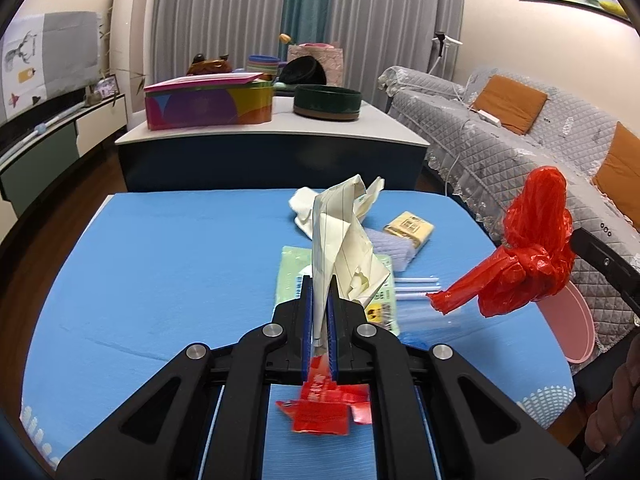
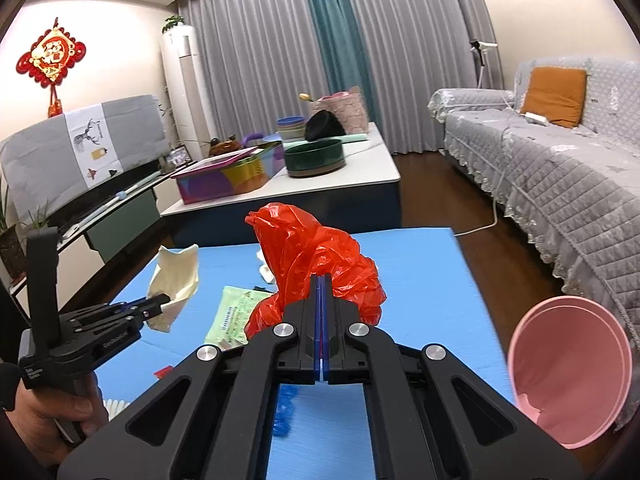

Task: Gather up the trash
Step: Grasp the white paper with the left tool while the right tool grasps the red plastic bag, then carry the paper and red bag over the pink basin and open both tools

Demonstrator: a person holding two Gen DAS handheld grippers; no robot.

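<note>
Right wrist view: the right gripper (image 2: 321, 292) is clamped on a red plastic bag (image 2: 316, 256), bunched upward at frame centre. The pink bin (image 2: 568, 372) is seen lower right, nearer this hand, its mouth tilted leftward. Lower left, the left gripper (image 2: 160, 303) is clamped on crumpled paper (image 2: 176, 276), its long axis upright.

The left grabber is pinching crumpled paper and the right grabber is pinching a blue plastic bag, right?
Not quite. The right gripper is pinching a red plastic bag, not a blue one; the right wrist view shows it. The left gripper does pinch the crumpled paper.
</note>
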